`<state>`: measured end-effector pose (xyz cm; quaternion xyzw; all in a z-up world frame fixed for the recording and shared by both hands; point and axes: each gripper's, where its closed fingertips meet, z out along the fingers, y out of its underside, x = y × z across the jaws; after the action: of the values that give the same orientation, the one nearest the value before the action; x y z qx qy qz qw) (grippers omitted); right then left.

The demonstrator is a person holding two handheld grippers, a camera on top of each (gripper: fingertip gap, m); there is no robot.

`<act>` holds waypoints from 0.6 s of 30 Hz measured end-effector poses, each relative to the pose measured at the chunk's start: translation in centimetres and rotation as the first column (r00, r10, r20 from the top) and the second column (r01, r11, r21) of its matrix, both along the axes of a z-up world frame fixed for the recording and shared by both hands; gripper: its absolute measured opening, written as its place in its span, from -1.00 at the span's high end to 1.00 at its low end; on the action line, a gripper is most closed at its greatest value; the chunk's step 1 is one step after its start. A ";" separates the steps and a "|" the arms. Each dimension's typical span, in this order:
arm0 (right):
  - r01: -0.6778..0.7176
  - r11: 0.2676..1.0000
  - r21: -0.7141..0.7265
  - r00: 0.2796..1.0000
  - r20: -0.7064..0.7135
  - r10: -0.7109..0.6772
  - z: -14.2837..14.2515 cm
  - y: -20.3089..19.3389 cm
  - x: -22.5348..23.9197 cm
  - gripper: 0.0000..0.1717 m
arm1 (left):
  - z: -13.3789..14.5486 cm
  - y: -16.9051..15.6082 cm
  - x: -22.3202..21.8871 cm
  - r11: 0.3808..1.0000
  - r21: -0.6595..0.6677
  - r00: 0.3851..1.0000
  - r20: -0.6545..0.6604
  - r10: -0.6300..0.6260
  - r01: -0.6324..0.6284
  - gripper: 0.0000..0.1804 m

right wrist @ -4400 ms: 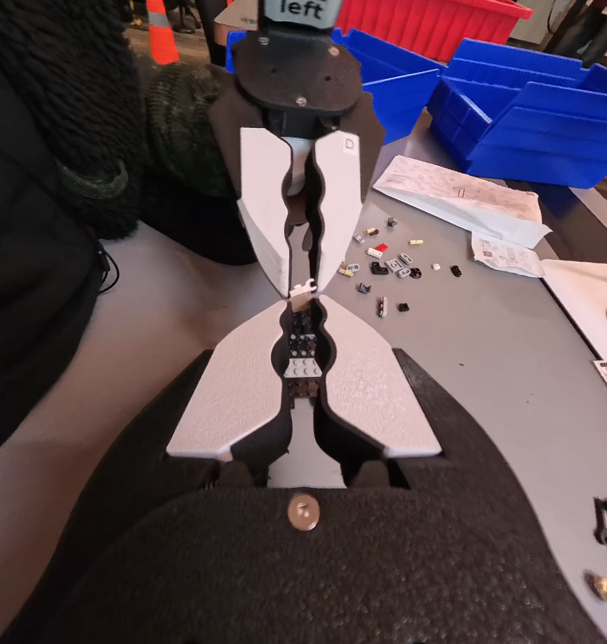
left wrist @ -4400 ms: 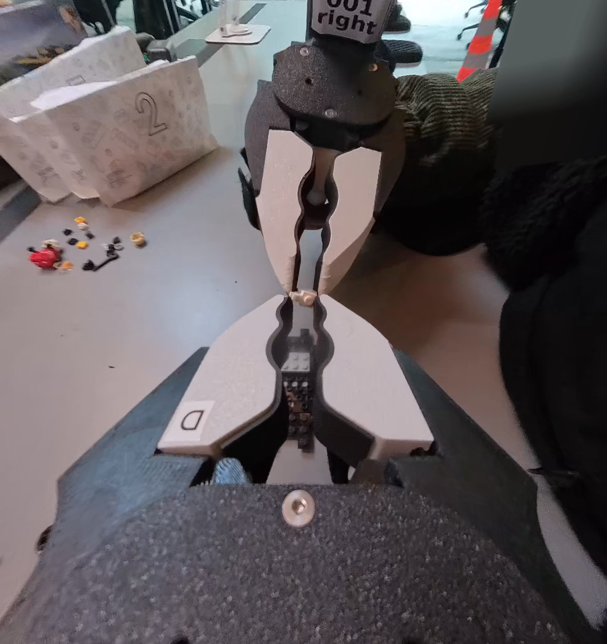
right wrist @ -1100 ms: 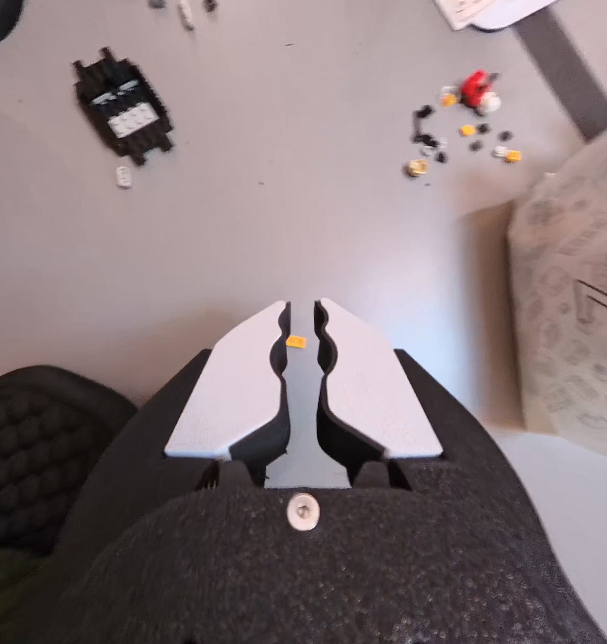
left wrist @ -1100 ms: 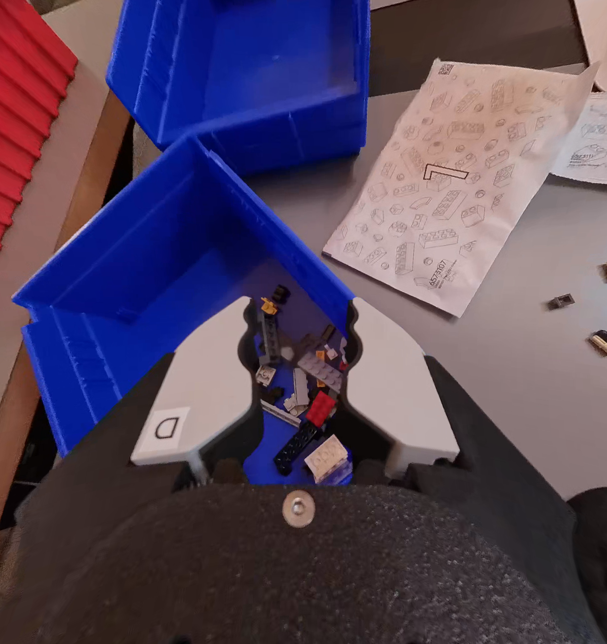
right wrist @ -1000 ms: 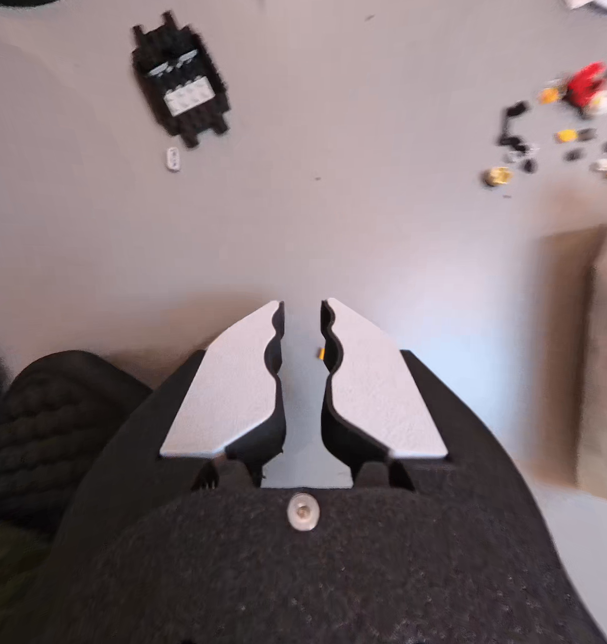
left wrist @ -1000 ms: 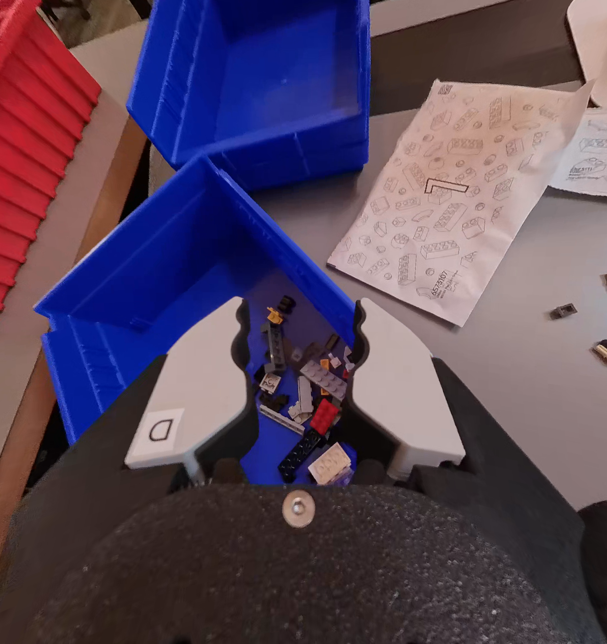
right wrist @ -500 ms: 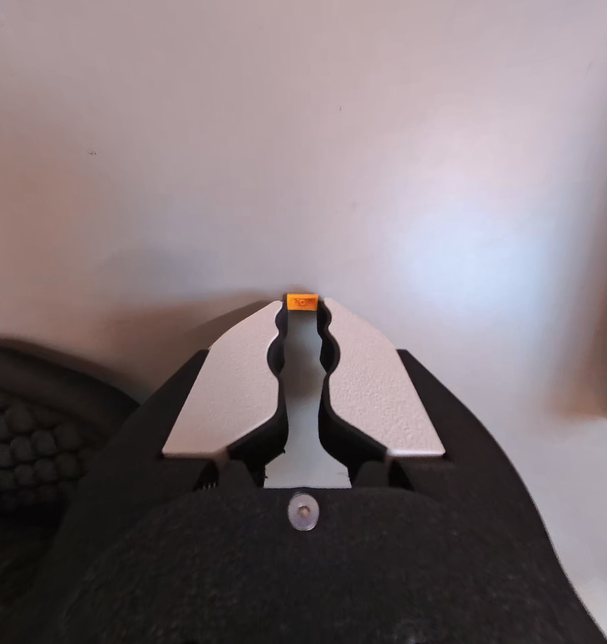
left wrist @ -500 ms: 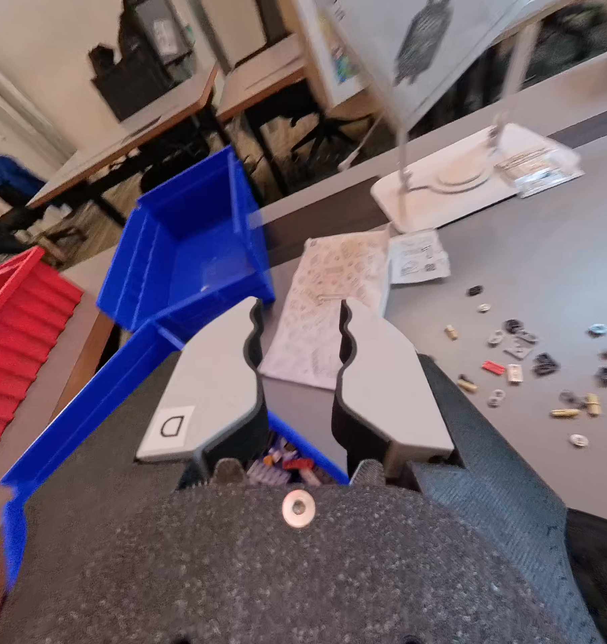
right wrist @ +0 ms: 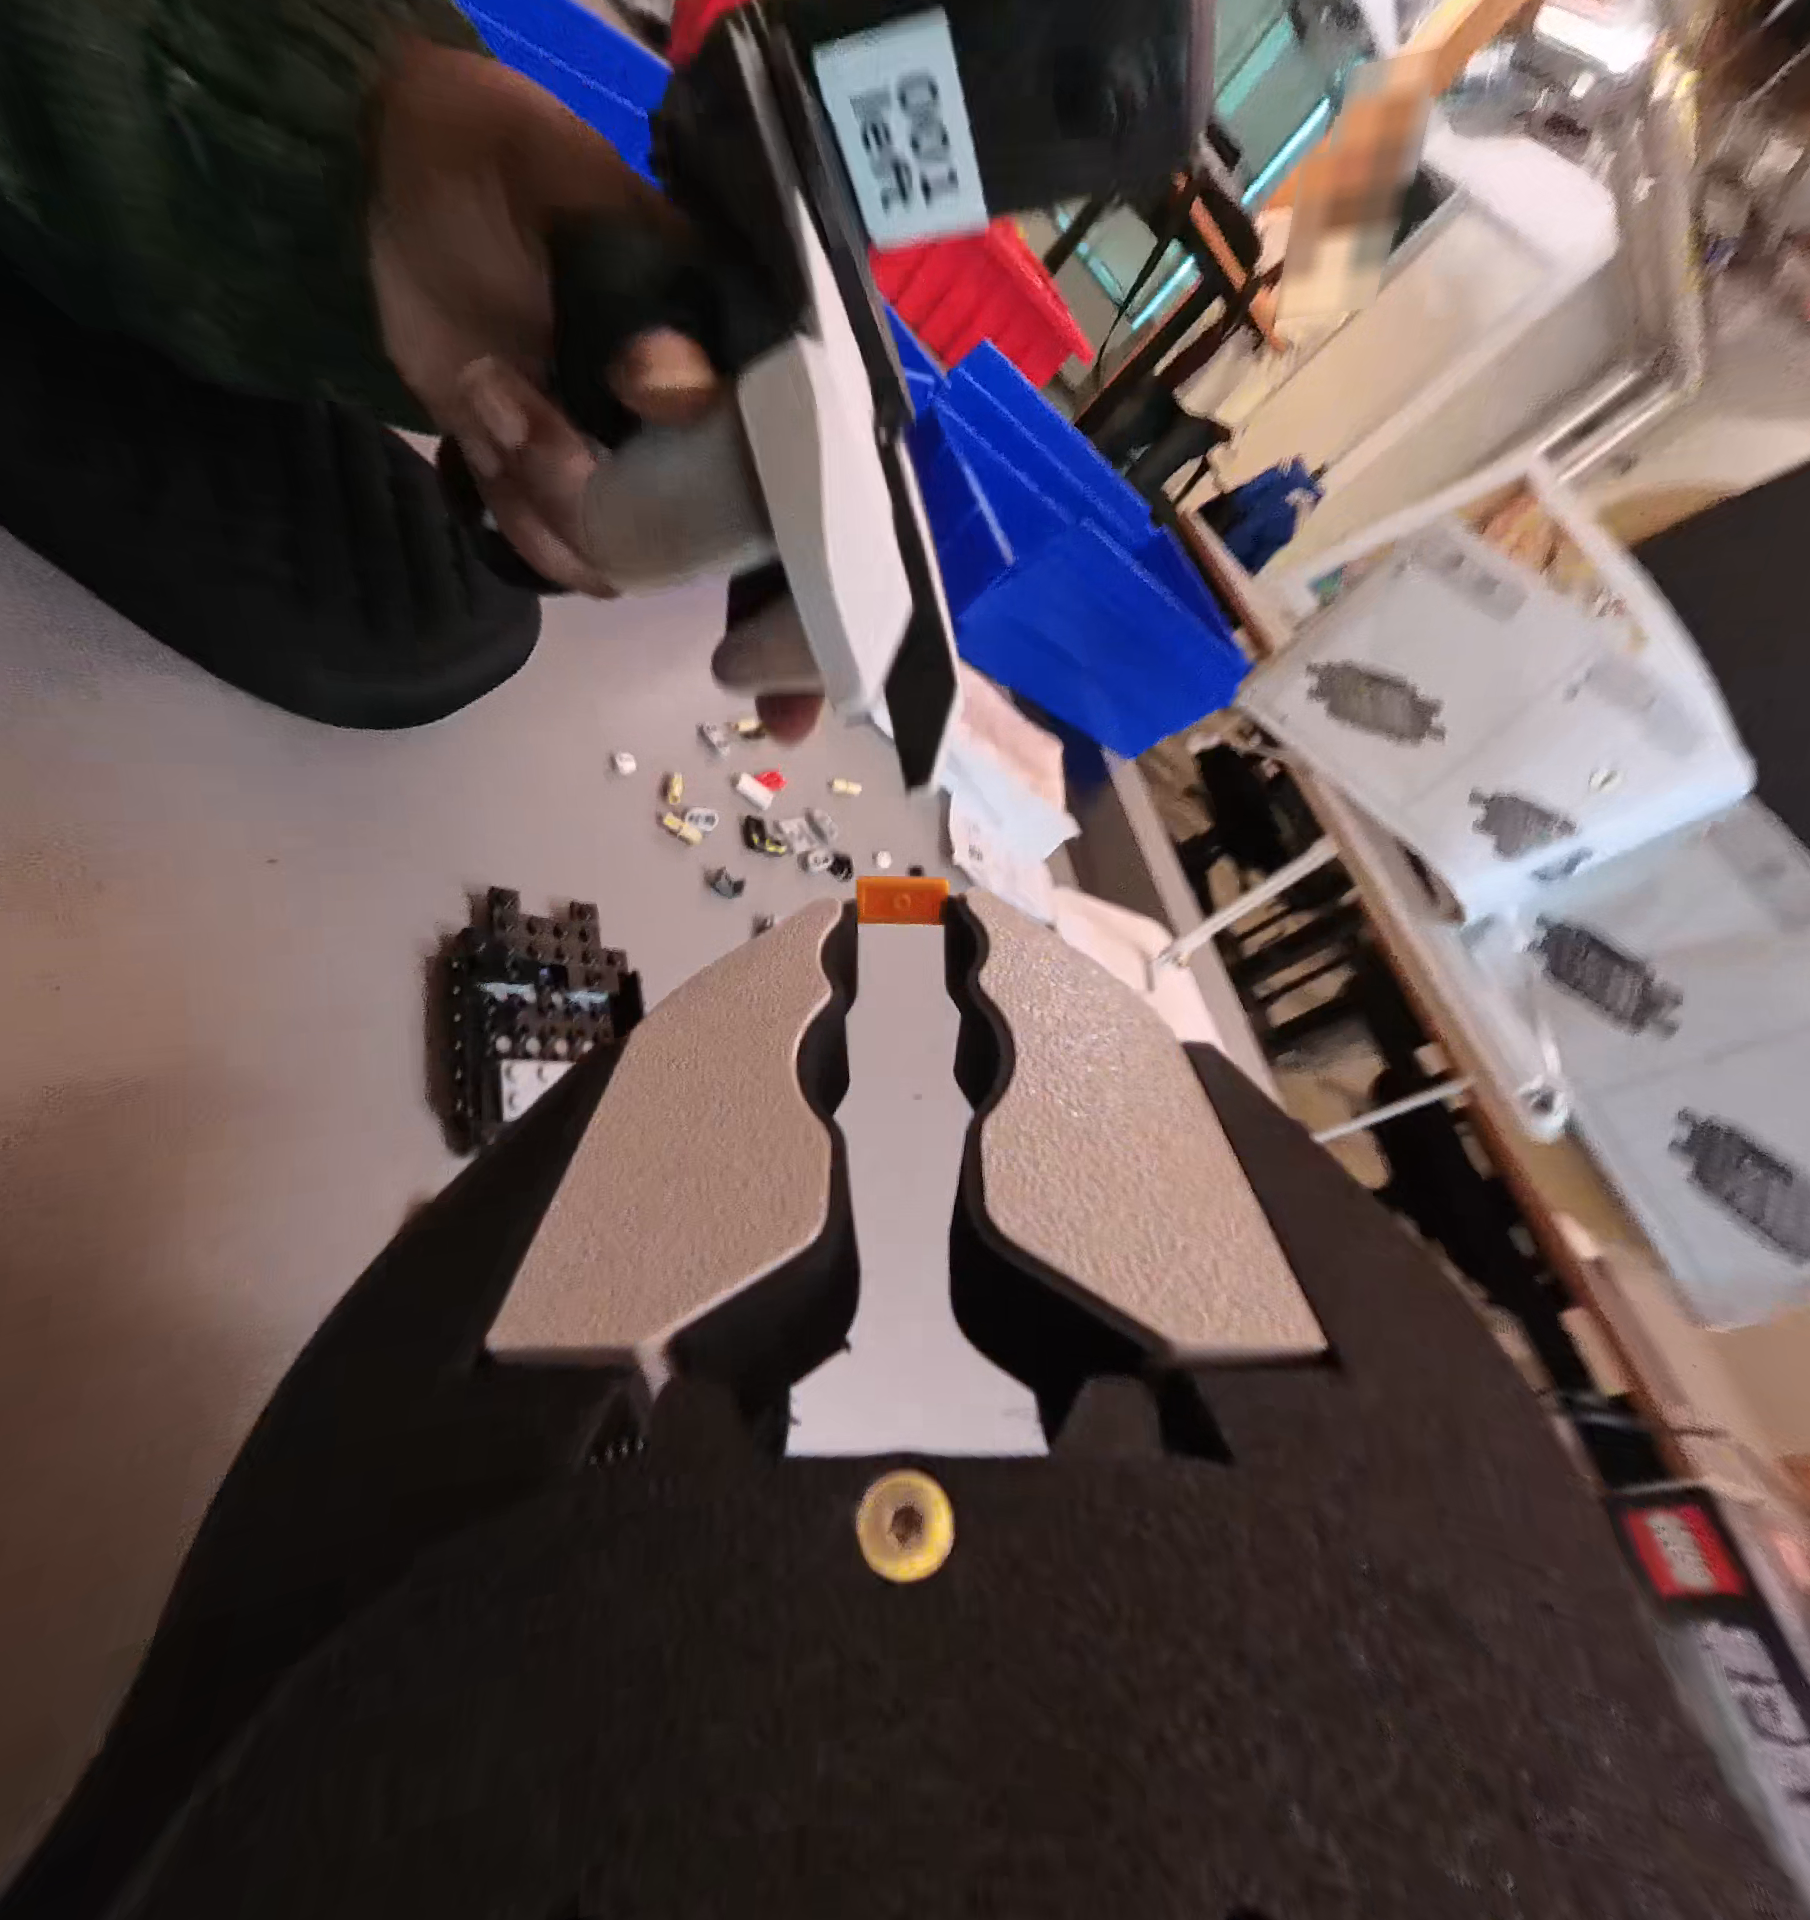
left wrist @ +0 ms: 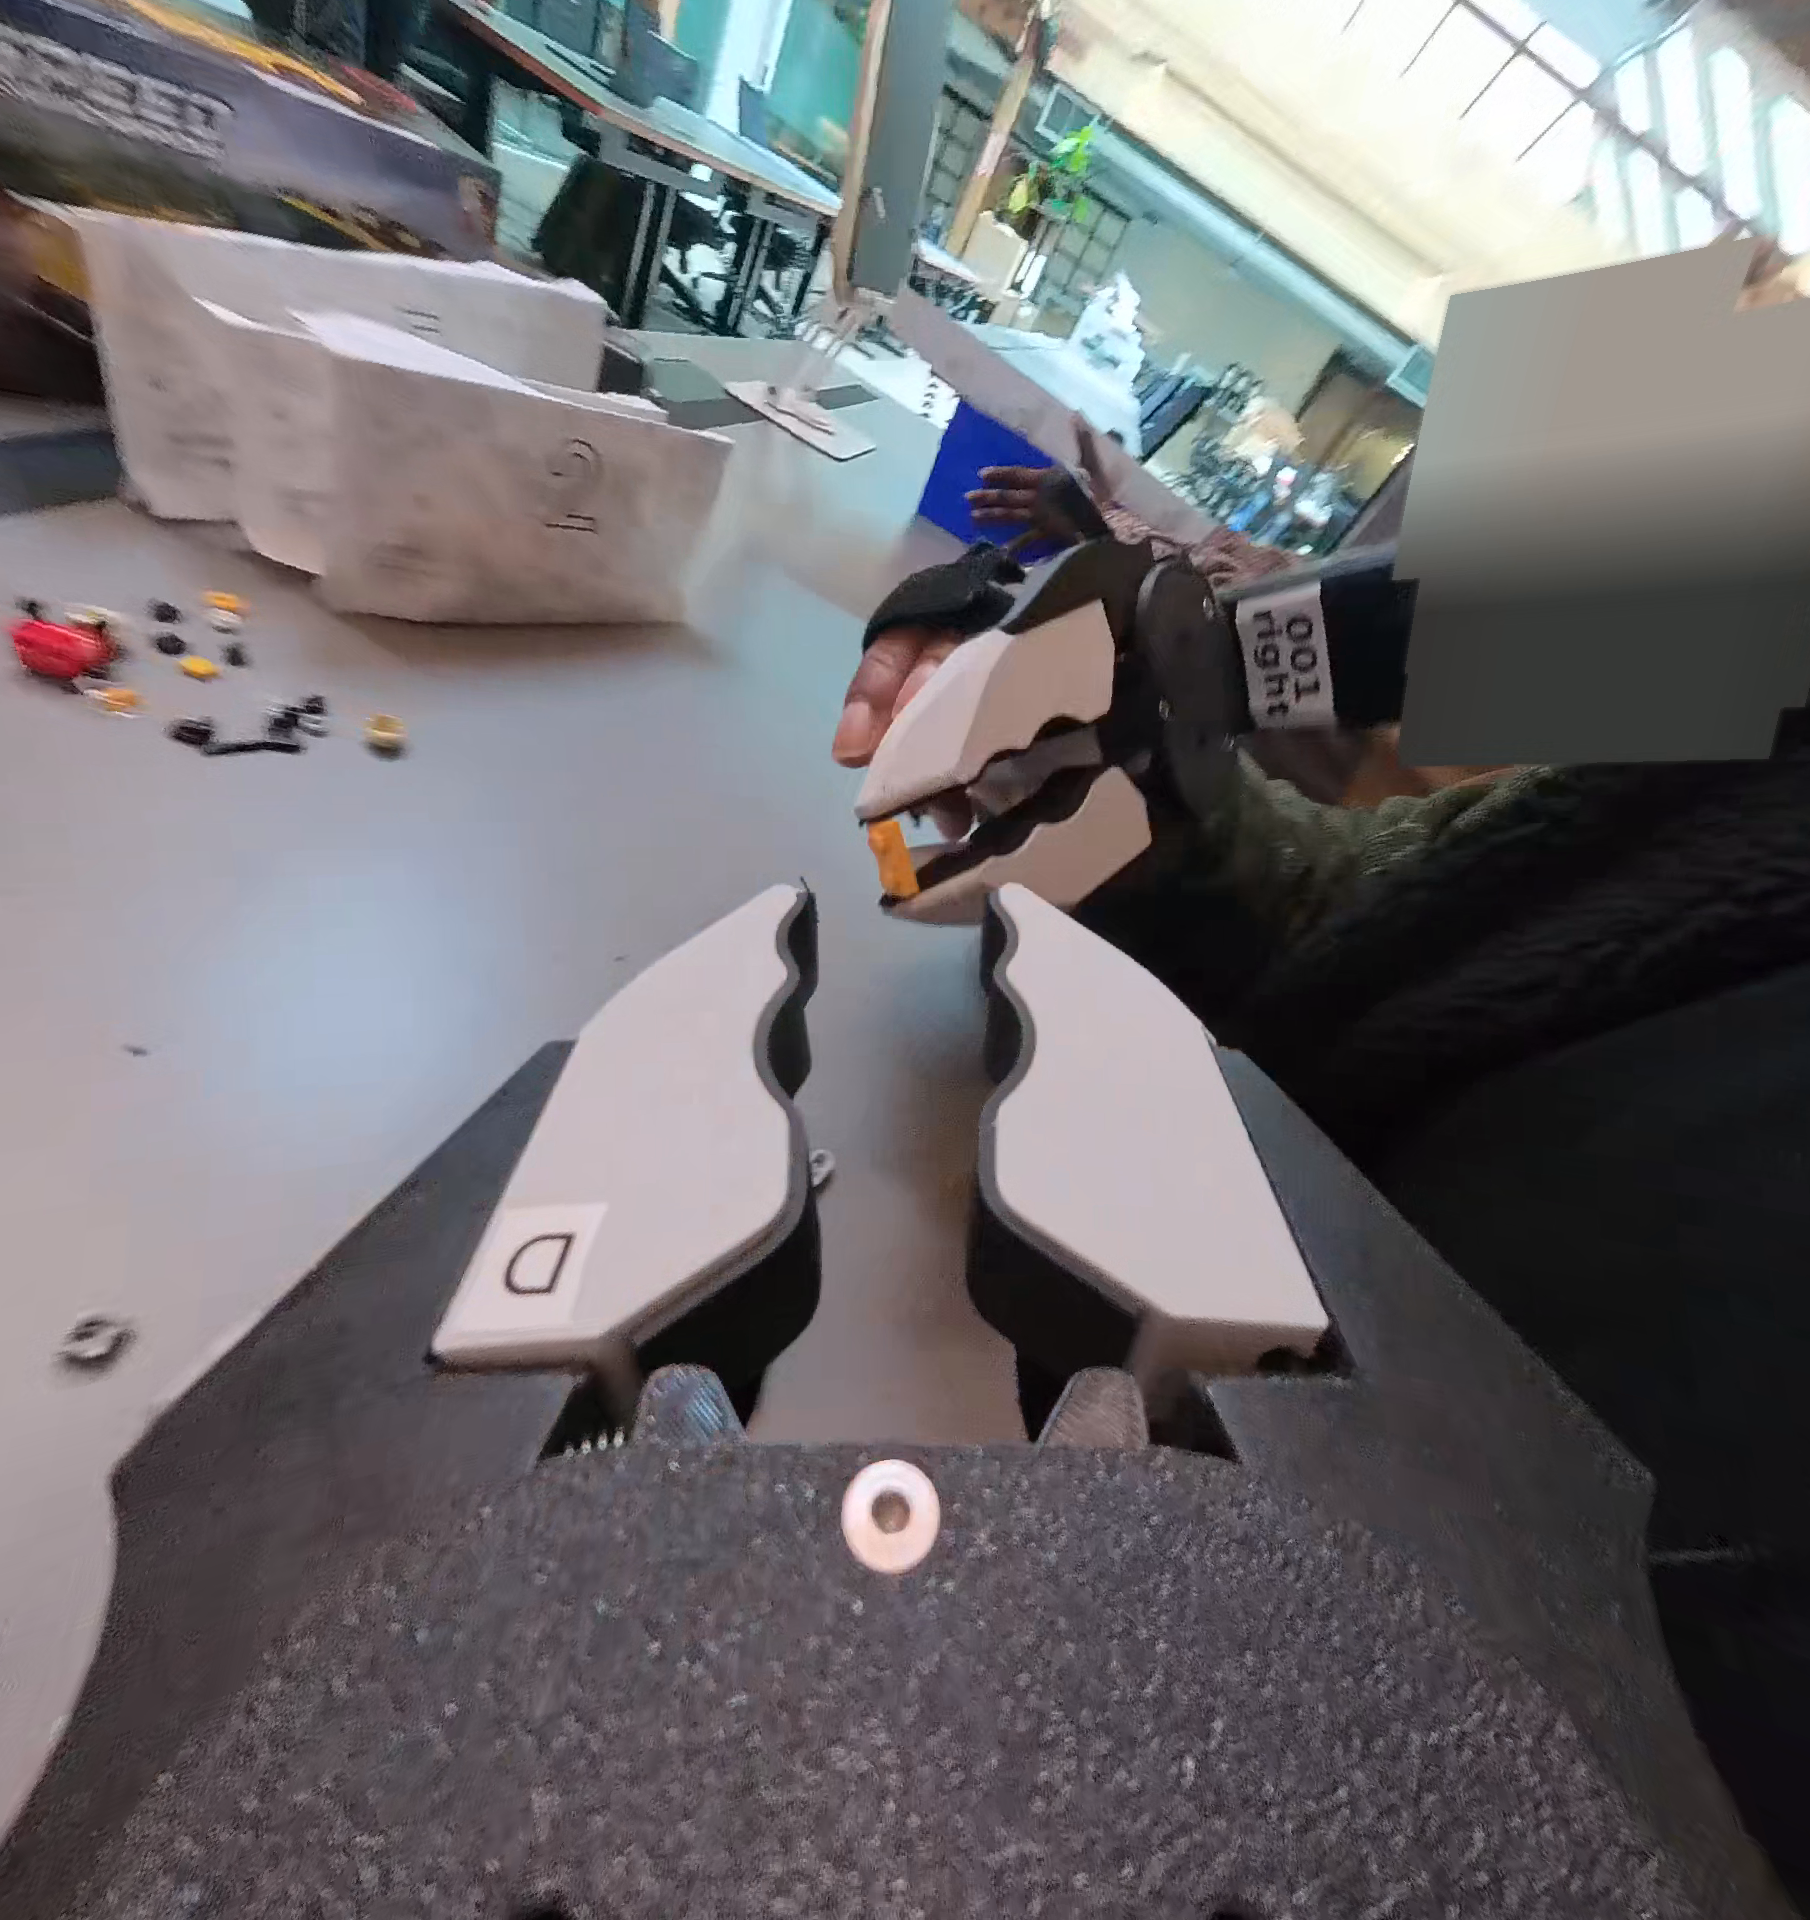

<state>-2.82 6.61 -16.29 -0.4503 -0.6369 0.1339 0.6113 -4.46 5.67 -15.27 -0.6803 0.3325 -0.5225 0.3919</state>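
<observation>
A small orange plate brick [right wrist: 902, 900] is shown clamped end to end between the fingertips of the right gripper [right wrist: 902, 906], its long axis spanning the narrow gap crosswise and its flat face turned toward the wrist camera; from the left wrist view the same brick [left wrist: 893, 858] appears nearly upright between the two pads, raised above the grey table [left wrist: 381, 935]. The left gripper [left wrist: 896, 914] is seen partly open and empty, with only bare tabletop between its fingers, and its tips lie just beside the right gripper's tips. The right gripper is held on its side by a hand [left wrist: 885, 686] in a dark sleeve, its fingers pointing across the front of the left one. On the table a black brick assembly [right wrist: 527, 1013] lies near the right gripper, with small loose bricks [right wrist: 755, 816] scattered beyond it. Blue bins [right wrist: 1046, 540], white numbered paper bags [left wrist: 444, 499], and a second scatter of small parts around a red piece [left wrist: 59, 644] are visible farther off.
</observation>
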 end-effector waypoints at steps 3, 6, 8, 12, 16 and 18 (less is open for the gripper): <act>-0.012 0.995 0.098 1.000 -0.025 0.015 0.6 -1.0 -1.2 0.81 | -0.5 -0.5 0.6 0.999 -0.035 0.999 -0.002 -0.033 0.032 0.74; -0.008 0.988 0.155 1.000 -0.026 0.012 0.7 -1.4 -1.7 0.81 | -0.4 -0.7 0.7 0.999 0.001 0.999 -0.014 -0.034 0.034 0.84; 0.000 0.983 0.185 1.000 -0.015 0.002 0.5 -1.4 -1.8 0.81 | -0.6 -0.9 0.7 0.999 0.024 0.998 -0.042 -0.036 0.037 0.90; 0.003 0.981 0.194 1.000 -0.002 -0.003 0.1 -1.4 -2.0 0.81 | -1.0 -1.0 0.3 0.994 0.098 0.992 -0.119 -0.029 0.041 0.95; 0.053 0.994 0.097 0.998 -0.051 -0.048 0.4 -0.1 -1.2 0.77 | -1.3 2.4 -4.1 0.931 0.348 0.912 -0.336 0.235 -0.112 0.95; 0.085 0.996 0.020 0.993 -0.088 -0.083 0.6 1.0 -0.4 0.76 | -0.8 5.4 -8.9 0.841 0.478 0.775 -0.418 0.473 -0.255 0.96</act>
<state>-3.18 7.61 -15.67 -0.4632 -0.5916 0.1200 0.6489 -13.35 11.08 -16.03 -0.7543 0.3828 -0.1523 0.5112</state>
